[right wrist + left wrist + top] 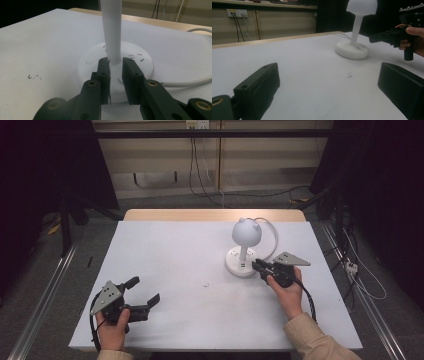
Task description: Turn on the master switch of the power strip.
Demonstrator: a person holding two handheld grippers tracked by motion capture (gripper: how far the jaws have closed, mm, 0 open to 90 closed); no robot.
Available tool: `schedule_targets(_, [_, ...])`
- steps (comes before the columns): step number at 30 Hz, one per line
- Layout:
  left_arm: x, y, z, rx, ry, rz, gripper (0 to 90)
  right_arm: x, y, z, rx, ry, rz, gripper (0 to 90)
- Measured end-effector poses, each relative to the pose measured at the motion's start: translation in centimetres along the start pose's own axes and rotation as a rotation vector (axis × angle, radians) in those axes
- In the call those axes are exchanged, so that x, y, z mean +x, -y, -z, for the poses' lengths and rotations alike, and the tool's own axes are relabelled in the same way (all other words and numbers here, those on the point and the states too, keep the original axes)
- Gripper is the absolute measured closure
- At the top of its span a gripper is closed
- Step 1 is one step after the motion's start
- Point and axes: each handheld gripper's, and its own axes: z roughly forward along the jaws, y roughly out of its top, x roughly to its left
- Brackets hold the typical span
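A white table lamp (246, 233) with a dome head, a thin stem (112, 30) and a round base (87, 66) stands right of the table's middle. My right gripper (256, 266) points at it from the right, low over the near part of the base. Its jaws (116, 61) are drawn close, with a narrow gap that shows white base, and the stem's foot stands just past the tips. I see nothing gripped. At the front left my left gripper (145, 291) rests on the white table (175, 250), wide open with bare table between its jaws (327, 82).
The lamp's white cable (273, 234) loops behind the base and off to the right (190, 82). A small dark speck (205, 284) marks the tabletop near the middle. Wall sockets and hanging cables (196, 155) are beyond the far edge. Dark frames flank both sides.
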Motion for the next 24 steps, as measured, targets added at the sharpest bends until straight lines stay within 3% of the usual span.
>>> schedule_targets(24, [-0.05,0.02,-0.07,0.002,0.003,0.000,3.7,-0.16,-0.09,-0.69,0.025,-0.012,-0.003,85.1])
